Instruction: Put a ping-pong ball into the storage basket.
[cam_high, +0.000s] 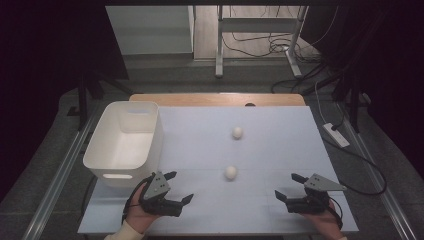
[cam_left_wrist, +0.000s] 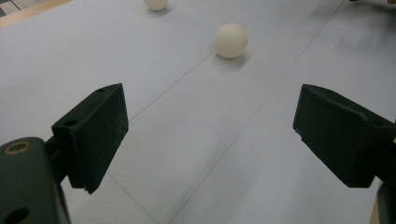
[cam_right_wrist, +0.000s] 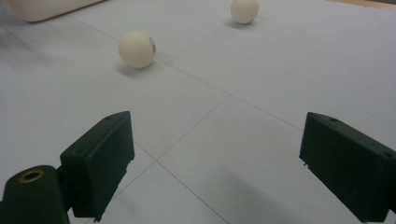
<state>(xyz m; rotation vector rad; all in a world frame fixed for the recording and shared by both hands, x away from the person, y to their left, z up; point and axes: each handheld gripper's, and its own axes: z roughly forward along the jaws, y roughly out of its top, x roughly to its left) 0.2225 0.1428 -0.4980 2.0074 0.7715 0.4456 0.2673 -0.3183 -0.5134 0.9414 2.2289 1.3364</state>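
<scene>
- Black jaws of the left gripper (cam_high: 179, 186) are spread wide and hold nothing; it is held low over the pale table sheet (cam_high: 270, 150) at about 7 o'clock.
- Equally wide and empty, the right gripper (cam_high: 290, 185) is held at about 5 o'clock.
- Between them, slightly farther out, the nearer white ball (cam_high: 230, 172) is seen resting on the sheet, untouched.
- Beyond it, toward 12 o'clock, the farther white ball (cam_high: 237, 132) lies well apart.
- At 10 o'clock, a white bin (cam_high: 150, 145) stands on the sheet's left edge.

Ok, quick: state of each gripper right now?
Left gripper: open, holding nothing.
Right gripper: open, holding nothing.
</scene>
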